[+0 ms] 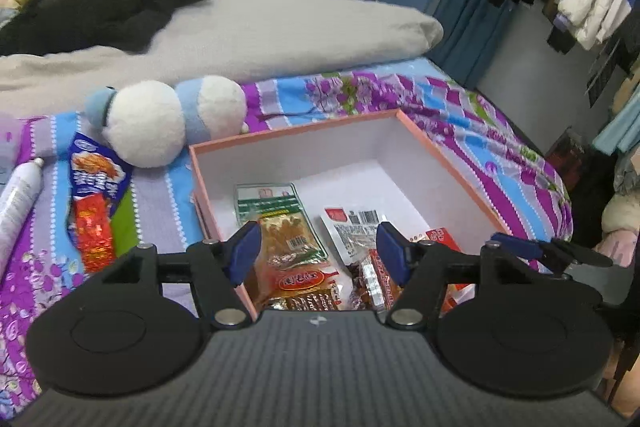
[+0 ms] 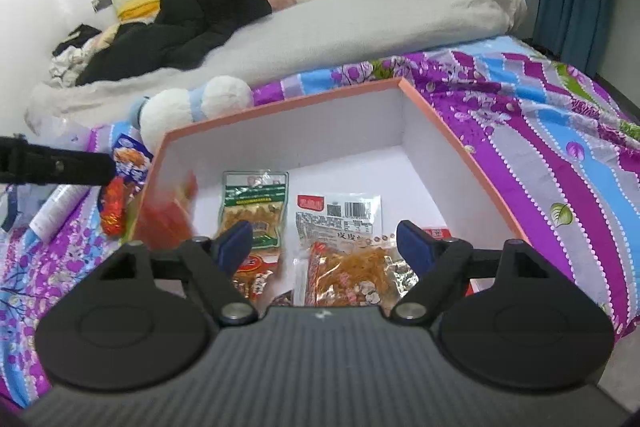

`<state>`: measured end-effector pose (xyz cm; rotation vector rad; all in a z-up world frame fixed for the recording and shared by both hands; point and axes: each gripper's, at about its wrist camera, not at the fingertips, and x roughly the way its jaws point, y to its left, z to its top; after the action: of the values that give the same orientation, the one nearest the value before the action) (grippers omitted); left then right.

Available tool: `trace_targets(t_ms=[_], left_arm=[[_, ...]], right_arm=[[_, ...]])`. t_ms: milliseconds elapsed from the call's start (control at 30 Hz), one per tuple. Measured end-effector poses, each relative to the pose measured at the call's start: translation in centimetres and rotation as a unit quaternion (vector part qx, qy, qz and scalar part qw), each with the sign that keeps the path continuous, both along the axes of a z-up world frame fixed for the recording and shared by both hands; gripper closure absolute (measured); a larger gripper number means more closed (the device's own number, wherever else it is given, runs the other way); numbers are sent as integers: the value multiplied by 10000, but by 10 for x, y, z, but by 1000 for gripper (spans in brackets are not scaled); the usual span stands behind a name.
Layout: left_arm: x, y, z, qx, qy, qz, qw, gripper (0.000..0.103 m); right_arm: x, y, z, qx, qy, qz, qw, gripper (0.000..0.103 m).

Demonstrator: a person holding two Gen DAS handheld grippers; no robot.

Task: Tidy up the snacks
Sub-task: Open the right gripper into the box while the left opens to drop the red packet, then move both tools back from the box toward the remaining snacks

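Nearest the lens in the left wrist view, the left gripper (image 1: 318, 253) stands released, its blue pads spread wide with nothing between them, poised over the near end of the pink-rimmed box (image 1: 448, 163). Below and between its jaws lie a clear packet of yellow-brown snack (image 1: 290, 227) and a white barcode sachet (image 1: 352, 225). In the right wrist view the right gripper (image 2: 324, 247) is likewise released and empty, above a crinkled packet of shredded orange snack (image 2: 352, 273); a blurred red packet (image 2: 172, 215) shows left of its jaws against the box wall, whether falling or resting cannot be told. Outside the box, left of the left gripper, a blue-and-red sausage packet (image 1: 96, 191) remains on the floral bedsheet (image 1: 460, 107), beside a white spray can (image 1: 18, 199) and near a plush toy (image 1: 160, 121). Judged: that packet is light, soft and slick-filmed; it is best pinched across its narrow red end, where the film bunches.
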<state>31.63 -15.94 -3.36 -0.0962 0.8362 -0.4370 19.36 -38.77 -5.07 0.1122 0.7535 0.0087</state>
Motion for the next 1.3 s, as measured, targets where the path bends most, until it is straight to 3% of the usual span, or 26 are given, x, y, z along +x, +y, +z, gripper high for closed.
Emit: trace_targets(t_ms=[333, 567, 867, 1133, 1200, 1300], left_arm=[[-80, 43, 46, -180, -617, 267, 9976, 34], [-150, 74, 59, -245, -916, 503, 9942, 33], [-217, 112, 44, -323, -842, 802, 9927, 29], [-243, 150, 23, -300, -686, 1115, 9909, 24], [-244, 158, 21, -304, -718, 1205, 9896, 19], [-242, 173, 16, -331, -700, 1360, 9877, 17]], right_arm=[[-58, 22, 32, 152, -485, 71, 9987, 22], [-110, 52, 45, 189, -815, 382, 9958, 22], [-156, 83, 42, 412, -902, 731, 9924, 22], [-180, 112, 29, 433, -896, 1065, 9893, 22], [-181, 120, 28, 395, -923, 1161, 9881, 11], [-179, 130, 26, 273, -956, 1201, 9878, 10]])
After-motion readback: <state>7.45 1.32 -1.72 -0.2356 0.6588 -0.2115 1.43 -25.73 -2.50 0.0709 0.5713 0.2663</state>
